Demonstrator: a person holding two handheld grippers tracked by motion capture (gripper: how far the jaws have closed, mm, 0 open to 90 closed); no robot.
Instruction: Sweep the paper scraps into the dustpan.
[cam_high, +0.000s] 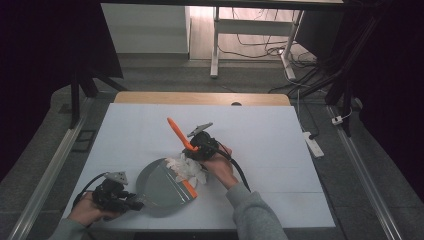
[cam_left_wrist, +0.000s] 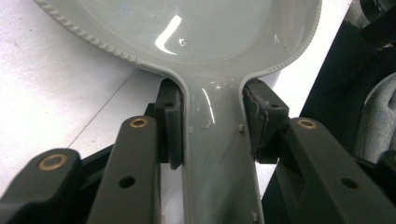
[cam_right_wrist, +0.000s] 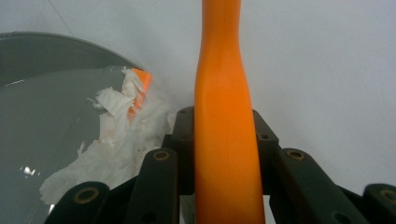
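White covers the surface (cam_high: 260, 150), and a dark floor with cables lies beyond its far edge. Near the front edge sits a grey dustpan (cam_high: 162, 187) with an orange strip along its lip. The left tongs (cam_high: 131, 201) are closed tight on the dustpan's handle (cam_left_wrist: 219, 154), one pad on each side. The right tongs (cam_high: 192, 147) squeeze the orange handle (cam_right_wrist: 224, 154) of a brush, which sticks up and away toward the back. Crumpled white paper scraps (cam_high: 187, 169) lie just under the right tongs, at the lip of the dustpan and partly on it. The pan is smooth and shiny, with a bumpy rim. Lots of bare white surface stretches to the right and to the back. The dustpan is close to the front edge.
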